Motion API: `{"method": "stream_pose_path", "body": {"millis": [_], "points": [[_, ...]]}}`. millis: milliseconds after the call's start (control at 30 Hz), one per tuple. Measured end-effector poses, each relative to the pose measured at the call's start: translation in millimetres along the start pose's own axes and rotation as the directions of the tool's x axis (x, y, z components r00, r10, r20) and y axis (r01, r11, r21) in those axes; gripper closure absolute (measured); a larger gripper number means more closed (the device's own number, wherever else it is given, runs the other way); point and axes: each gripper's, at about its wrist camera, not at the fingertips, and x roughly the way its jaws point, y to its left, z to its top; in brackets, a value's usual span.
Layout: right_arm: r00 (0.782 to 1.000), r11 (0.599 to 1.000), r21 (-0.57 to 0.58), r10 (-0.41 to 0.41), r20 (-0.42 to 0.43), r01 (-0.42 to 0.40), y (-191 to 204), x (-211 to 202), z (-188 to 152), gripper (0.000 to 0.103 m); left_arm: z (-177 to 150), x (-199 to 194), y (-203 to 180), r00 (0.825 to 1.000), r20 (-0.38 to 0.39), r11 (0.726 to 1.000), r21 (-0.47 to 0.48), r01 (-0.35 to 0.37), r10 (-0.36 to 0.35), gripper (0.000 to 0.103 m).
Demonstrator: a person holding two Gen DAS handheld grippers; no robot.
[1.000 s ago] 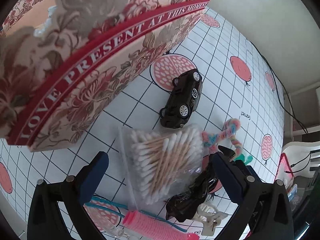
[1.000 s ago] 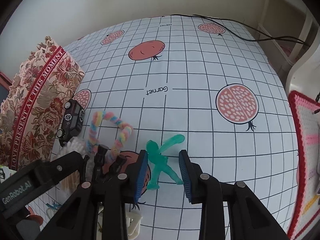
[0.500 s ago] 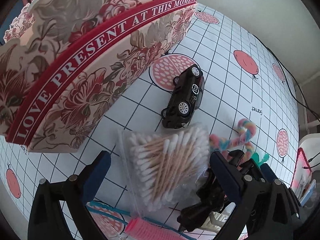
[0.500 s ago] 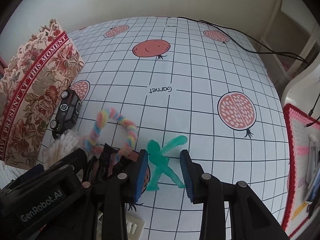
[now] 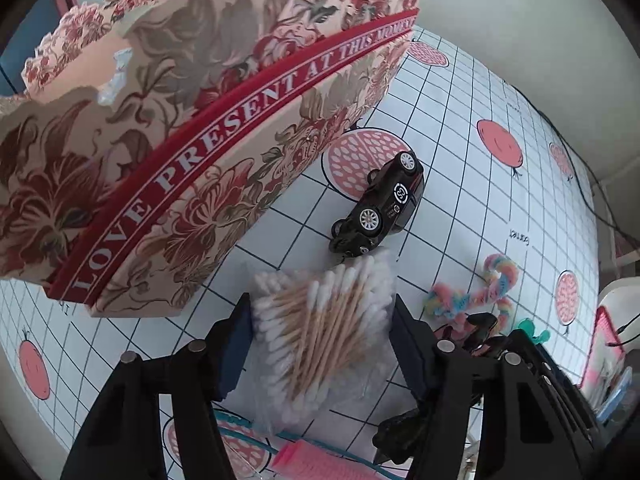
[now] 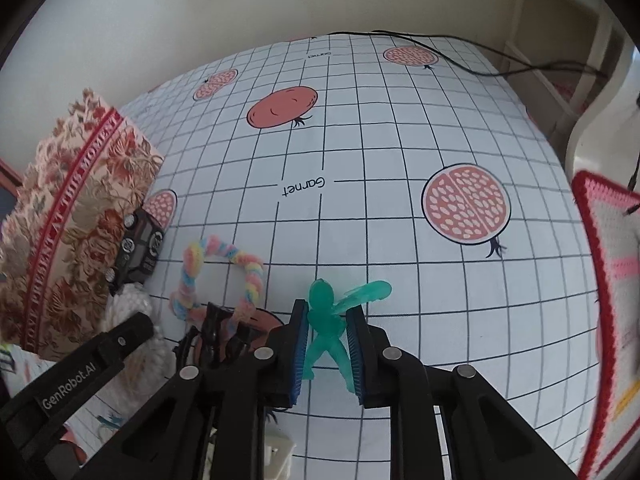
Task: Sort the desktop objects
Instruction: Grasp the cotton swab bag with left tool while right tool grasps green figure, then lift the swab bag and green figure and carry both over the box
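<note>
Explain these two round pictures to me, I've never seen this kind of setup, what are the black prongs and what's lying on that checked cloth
There is no robot here. A person holds a two-finger gripper in each hand, and a fisheye camera on each one looks forward along its fingers; that is why the pictures look round and bent.

One picture comes from the left gripper. Its jaws are closing around a clear bag of cotton swabs lying on the checked tablecloth. Beyond it lie a black toy car, a floral box and a pastel fuzzy twist.

The other picture comes from the right gripper. It is shut on a green toy figure. The same car, box and twist show on the left of that picture, with the left gripper's black body in the lower left corner.
</note>
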Motion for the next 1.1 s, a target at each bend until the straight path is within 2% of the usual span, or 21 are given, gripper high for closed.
{"method": "stream_pose_path", "body": {"millis": [233, 267, 467, 567, 767, 1100], "points": [[0.998, 0.996, 0.073, 0.057, 0.038, -0.06, -9.4, -13.9, 5.6, 0.082, 8.3, -3.6, 20.2, 0.997, -0.031, 0.996, -0.042, 0.076, -0.077, 0.039], [0.997, 0.995, 0.076, 0.066, 0.05, -0.07, -9.2, -18.2, 7.5, 0.082, 0.2, -4.7, 6.2, 0.996, -0.032, 0.995, -0.047, 0.083, -0.084, 0.039], [0.984, 0.99, 0.09, 0.097, 0.153, -0.111, -6.8, -51.5, 20.7, 0.082, 1.7, -16.7, 0.0, 0.989, -0.019, 0.988, -0.06, 0.145, -0.146, 0.04], [0.97, 0.989, 0.083, 0.101, 0.221, -0.122, -4.3, -75.7, 27.4, 0.082, 5.8, -33.4, -6.7, 0.983, 0.023, 0.982, -0.059, 0.181, -0.18, 0.04], [0.921, 0.989, 0.047, 0.111, 0.373, -0.138, 2.9, -137.4, 36.9, 0.082, 24.2, -71.3, -12.2, 0.956, 0.121, 0.961, -0.038, 0.273, -0.267, 0.04], [0.801, 0.987, -0.004, 0.131, 0.584, -0.158, 13.4, -226.2, 32.6, 0.082, 38.1, -149.7, -4.4, 0.876, 0.284, 0.915, 0.009, 0.404, -0.389, 0.04]]}}
